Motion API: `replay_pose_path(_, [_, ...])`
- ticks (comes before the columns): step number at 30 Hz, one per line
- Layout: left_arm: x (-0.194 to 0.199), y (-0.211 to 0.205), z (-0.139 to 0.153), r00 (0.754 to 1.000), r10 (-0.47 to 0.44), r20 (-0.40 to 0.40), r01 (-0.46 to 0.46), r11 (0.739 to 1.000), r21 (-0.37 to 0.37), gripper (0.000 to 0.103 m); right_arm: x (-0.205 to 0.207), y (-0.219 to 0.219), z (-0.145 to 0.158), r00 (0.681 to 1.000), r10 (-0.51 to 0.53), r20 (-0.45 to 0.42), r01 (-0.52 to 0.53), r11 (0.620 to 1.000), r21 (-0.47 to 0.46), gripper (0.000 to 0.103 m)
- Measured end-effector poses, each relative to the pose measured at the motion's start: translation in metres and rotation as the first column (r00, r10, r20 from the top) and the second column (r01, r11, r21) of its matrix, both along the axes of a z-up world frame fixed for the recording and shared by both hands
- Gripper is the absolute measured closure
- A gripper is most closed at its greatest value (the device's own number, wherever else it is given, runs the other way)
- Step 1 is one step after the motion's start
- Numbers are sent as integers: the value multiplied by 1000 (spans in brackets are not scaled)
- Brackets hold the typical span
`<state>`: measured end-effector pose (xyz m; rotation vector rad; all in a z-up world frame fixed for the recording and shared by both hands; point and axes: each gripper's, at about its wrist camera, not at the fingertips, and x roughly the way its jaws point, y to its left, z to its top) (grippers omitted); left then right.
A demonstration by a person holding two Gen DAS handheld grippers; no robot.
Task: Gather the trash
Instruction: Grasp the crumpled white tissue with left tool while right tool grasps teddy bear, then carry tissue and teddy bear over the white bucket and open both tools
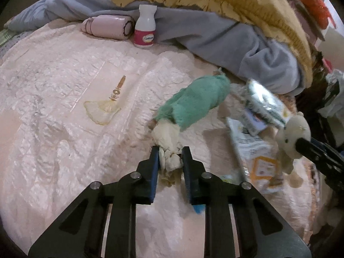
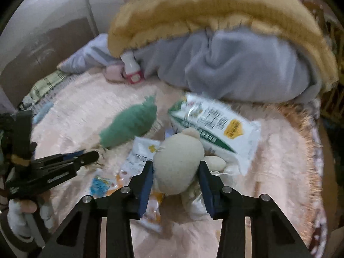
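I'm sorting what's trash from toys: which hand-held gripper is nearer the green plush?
Left. The left hand-held gripper grips crumpled paper at the green plush's end; the right hand-held gripper holds the cream teddy, farther off.

White bottle with pink label reading "Caltrate", print on the white packets too blurred to read

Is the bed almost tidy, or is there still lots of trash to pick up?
Nothing looks cleared yet. In hand: the left gripper pinches a crumpled cream tissue, and the right gripper squeezes a small cream plush bear. Left on the pink bedspread: a white-and-green plastic packet, a flat white-and-orange wrapper, and a yellow clear wrapper.
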<state>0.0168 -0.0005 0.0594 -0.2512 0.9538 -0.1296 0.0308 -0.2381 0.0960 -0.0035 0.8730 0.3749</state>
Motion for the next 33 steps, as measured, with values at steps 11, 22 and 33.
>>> replay_pose_path(11, [-57, -51, 50, 991, -101, 88, 100, 995, 13, 86, -78, -32, 36, 998, 11, 57, -14, 998, 55, 63])
replay_pose_path(22, [-95, -100, 85, 969, -192, 157, 188, 981, 43, 86, -127, -53, 43, 998, -3, 65, -1, 998, 58, 63])
replay_pose_path(33, [-113, -151, 106, 939, -289, 187, 285, 957, 45, 86, -157, -86, 61, 993, -45, 106, 36, 996, 84, 63])
